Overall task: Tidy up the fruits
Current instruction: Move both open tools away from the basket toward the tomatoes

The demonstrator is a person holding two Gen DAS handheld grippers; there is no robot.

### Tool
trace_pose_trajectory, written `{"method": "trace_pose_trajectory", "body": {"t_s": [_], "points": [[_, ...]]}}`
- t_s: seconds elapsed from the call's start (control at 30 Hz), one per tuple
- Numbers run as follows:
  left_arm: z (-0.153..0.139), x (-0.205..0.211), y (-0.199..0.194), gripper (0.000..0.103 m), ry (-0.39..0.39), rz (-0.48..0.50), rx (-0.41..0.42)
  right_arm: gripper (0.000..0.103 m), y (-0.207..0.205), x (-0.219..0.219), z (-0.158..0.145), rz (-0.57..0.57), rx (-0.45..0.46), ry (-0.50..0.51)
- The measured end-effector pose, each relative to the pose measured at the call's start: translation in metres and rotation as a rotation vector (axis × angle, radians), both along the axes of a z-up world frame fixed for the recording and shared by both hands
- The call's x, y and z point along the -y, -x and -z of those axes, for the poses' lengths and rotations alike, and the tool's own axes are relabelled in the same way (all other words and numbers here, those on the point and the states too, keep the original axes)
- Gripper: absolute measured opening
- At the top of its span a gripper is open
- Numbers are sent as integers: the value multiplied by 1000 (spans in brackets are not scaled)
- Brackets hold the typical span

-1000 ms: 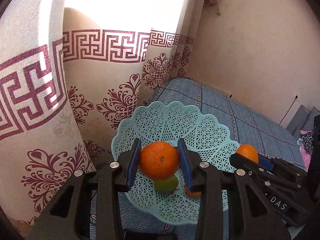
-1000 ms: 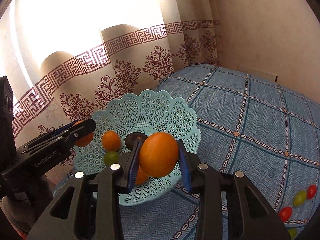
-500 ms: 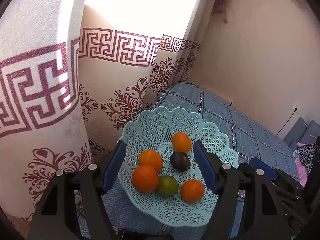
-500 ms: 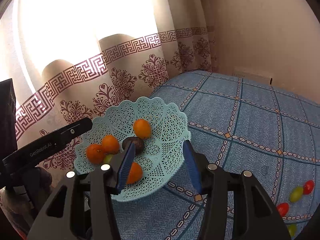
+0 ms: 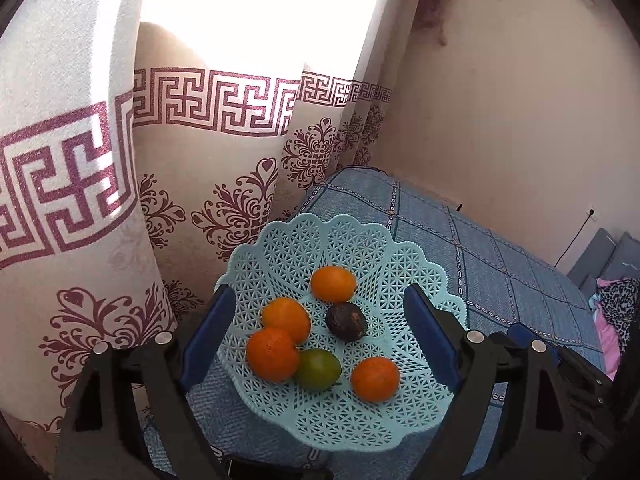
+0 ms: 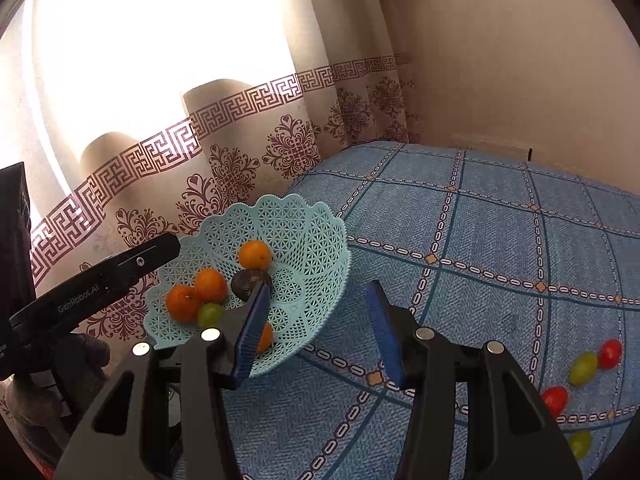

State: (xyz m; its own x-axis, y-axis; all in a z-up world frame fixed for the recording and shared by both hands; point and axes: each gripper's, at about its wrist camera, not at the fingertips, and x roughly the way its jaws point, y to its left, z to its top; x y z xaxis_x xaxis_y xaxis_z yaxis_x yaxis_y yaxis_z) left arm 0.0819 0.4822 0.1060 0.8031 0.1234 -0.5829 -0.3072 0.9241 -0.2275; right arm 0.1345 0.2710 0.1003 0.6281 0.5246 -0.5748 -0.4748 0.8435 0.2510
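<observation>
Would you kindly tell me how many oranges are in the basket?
4: one at the back, two touching on the left, one front right. None appears hidden.

nearest orange (image 6: 264,338): half hidden behind a right finger (image 6: 252,330)
lowest green fruit (image 6: 580,444): cut off by lens edge
basket (image 5: 340,432) near rim: partly behind fingers

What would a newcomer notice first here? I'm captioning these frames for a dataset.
The pale turquoise lattice basket on the blue checked bedcover, holding four oranges, a green fruit and a dark one. Both grippers, left and right, frame it with blue-padded fingers spread open. Behind hangs a sunlit curtain with maroon patterns.
</observation>
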Motion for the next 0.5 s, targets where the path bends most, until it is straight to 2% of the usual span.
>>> {"method": "trace_pose_trajectory", "body": {"t_s": [0.5], "points": [[-12, 31, 7, 96, -38, 58, 25, 51, -3, 43, -7, 84, 13, 18]]}}
